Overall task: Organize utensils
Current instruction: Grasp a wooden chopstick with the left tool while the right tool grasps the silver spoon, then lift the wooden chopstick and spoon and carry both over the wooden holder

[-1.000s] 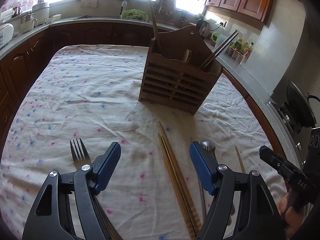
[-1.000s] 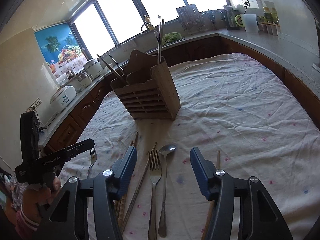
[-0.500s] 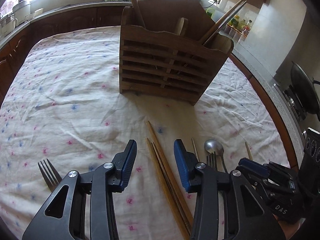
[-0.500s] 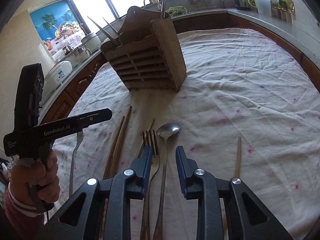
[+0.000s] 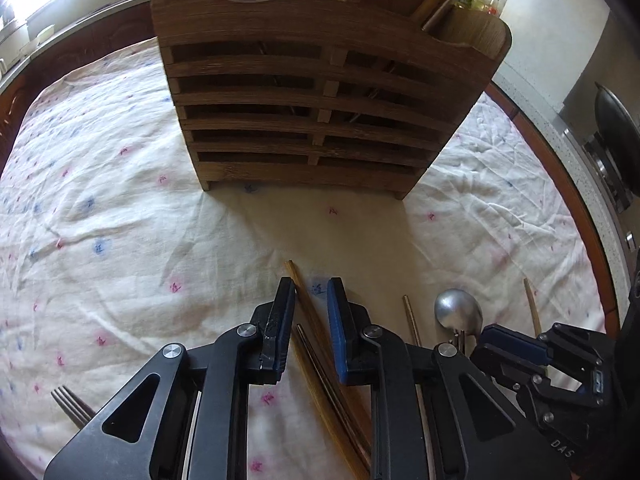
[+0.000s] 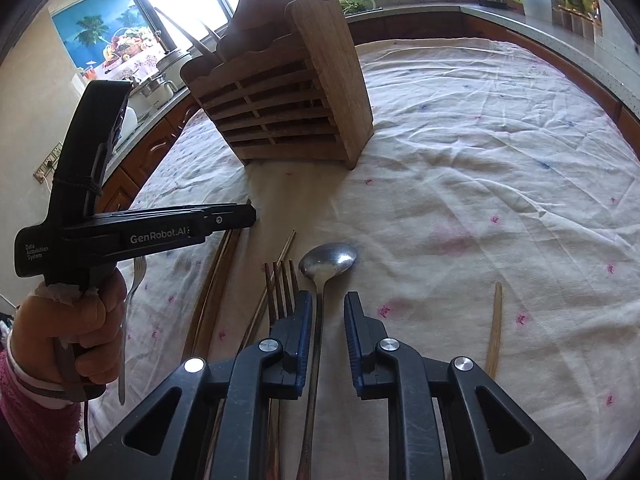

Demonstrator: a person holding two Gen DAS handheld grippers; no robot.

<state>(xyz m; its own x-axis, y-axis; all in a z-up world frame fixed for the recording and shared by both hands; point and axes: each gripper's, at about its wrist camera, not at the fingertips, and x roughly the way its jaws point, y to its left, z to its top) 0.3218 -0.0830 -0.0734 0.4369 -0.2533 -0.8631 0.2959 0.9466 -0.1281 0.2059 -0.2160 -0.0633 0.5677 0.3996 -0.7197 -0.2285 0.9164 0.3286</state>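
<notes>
- Chopsticks [image 5: 316,344], wooden, lie on the flowered tablecloth [image 5: 120,208] right between the left gripper's [image 5: 311,300] blue pads; its jaws have just been closing and a narrow gap remains, no squeeze visible.
- Spoon [image 6: 320,320] handle runs between the right gripper's [image 6: 328,312] pads, touching the left one; these jaws have also been closing, not yet clamped.
- Fork [image 6: 282,292] lies just left of the spoon.
- Farther back stands the slatted wooden holder [image 5: 320,112], a few long utensils poking from its compartments.
</notes>
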